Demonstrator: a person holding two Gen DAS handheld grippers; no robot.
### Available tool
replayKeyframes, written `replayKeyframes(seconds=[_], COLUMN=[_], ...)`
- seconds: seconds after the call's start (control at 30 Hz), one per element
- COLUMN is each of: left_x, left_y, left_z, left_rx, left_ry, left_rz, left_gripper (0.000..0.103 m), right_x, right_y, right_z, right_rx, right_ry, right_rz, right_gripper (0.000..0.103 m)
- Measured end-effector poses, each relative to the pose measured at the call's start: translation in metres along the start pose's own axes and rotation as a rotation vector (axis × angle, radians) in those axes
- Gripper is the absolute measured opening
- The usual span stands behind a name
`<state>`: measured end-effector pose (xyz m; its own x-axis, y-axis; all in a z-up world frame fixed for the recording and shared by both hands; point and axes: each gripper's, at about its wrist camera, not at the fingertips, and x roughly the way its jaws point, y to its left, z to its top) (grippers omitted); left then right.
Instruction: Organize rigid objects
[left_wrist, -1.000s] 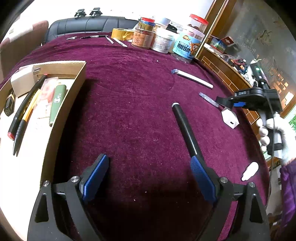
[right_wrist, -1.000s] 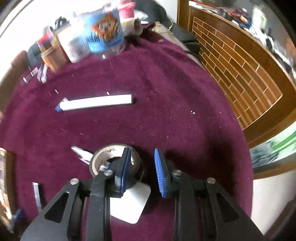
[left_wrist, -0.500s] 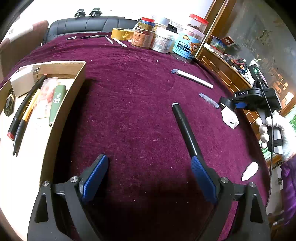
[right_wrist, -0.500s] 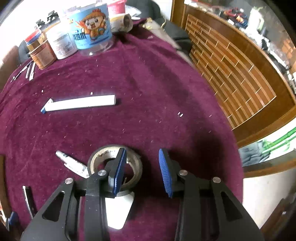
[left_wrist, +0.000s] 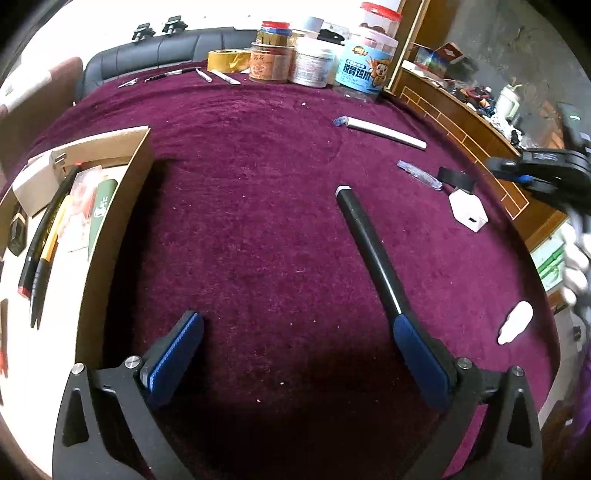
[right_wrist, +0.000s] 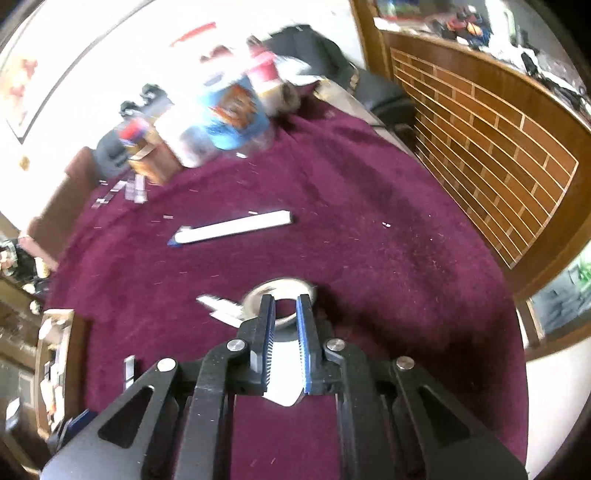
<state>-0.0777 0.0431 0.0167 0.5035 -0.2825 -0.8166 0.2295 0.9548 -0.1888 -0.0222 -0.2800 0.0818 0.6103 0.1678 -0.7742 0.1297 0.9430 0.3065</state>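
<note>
My left gripper (left_wrist: 295, 343) is open and empty above the purple cloth. A long black pen (left_wrist: 369, 243) lies just ahead of its right finger. My right gripper (right_wrist: 284, 325) is narrowly open over a black tape roll (right_wrist: 284, 291) and a white hexagonal box (right_wrist: 284, 384); its fingers hold nothing. In the left wrist view the right gripper (left_wrist: 517, 173) hovers at the far right, near the tape roll (left_wrist: 456, 177) and the white box (left_wrist: 467, 208). A white stick (right_wrist: 236, 227) and a clear small tube (right_wrist: 221, 308) lie nearby.
A cardboard tray (left_wrist: 122, 206) at the left holds pens and a green tube (left_wrist: 101, 206). Jars and a tape roll (left_wrist: 227, 61) stand at the table's far edge. A small white bottle (left_wrist: 515, 321) lies at the right edge. A wooden cabinet (right_wrist: 498, 140) borders the right side.
My right gripper has narrowed its jaws and lifted and tilted back from the tape roll. My left gripper has barely moved.
</note>
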Motion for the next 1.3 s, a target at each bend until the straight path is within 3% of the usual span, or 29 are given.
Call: replayKeyframes(seconds=[0.13, 0.27, 0.33, 0.5, 0.6, 0.67, 0.7, 0.73, 0.77, 0.93, 1.17, 1.27, 1.3], left_x=[-0.003, 0.008, 0.016, 0.050, 0.052, 0.048, 0.042, 0.039, 0.036, 0.023, -0.031, -0.053, -0.062], left_y=[-0.011, -0.041, -0.053, -0.070, -0.079, -0.081, -0.082, -0.081, -0.078, -0.056, -0.032, -0.025, -0.022], left_z=[0.008, 0.021, 0.029, 0.040, 0.036, 0.034, 0.033, 0.034, 0.035, 0.033, 0.020, 0.017, 0.016], left_rx=[-0.035, 0.029, 0.060, 0.113, 0.173, 0.195, 0.203, 0.203, 0.189, 0.099, 0.020, 0.006, 0.003], left_ry=[-0.009, 0.013, 0.024, 0.106, 0.073, 0.049, 0.029, 0.025, 0.039, 0.040, -0.024, -0.058, -0.071], left_rz=[-0.061, -0.015, 0.027, 0.108, 0.145, 0.130, 0.120, 0.114, 0.085, -0.021, -0.153, -0.188, -0.194], left_gripper=[0.098, 0.098, 0.098, 0.098, 0.096, 0.077, 0.044, 0.013, 0.012, 0.011, 0.011, 0.011, 0.011], right_x=[-0.027, -0.031, -0.030, -0.020, -0.016, -0.013, -0.011, -0.008, -0.003, 0.024, 0.062, 0.071, 0.072], right_y=[0.010, 0.015, 0.007, -0.020, -0.026, -0.031, -0.033, -0.035, -0.037, -0.038, -0.020, -0.015, -0.014], right_z=[-0.017, -0.028, -0.028, -0.022, -0.020, -0.017, -0.015, -0.013, -0.009, 0.003, 0.016, 0.018, 0.018], right_rx=[-0.039, -0.087, -0.053, 0.044, 0.056, 0.076, 0.088, 0.098, 0.108, 0.116, 0.002, -0.013, -0.008], right_ry=[-0.026, -0.020, -0.050, -0.026, -0.018, -0.020, -0.020, -0.019, -0.016, 0.047, 0.145, 0.174, 0.182], right_rz=[0.087, 0.090, 0.053, 0.090, 0.099, 0.097, 0.094, 0.091, 0.088, 0.043, -0.054, -0.051, -0.047], right_gripper=[0.009, 0.009, 0.011, 0.012, 0.014, 0.030, 0.047, 0.059, 0.059, 0.059, 0.058, 0.039, 0.025])
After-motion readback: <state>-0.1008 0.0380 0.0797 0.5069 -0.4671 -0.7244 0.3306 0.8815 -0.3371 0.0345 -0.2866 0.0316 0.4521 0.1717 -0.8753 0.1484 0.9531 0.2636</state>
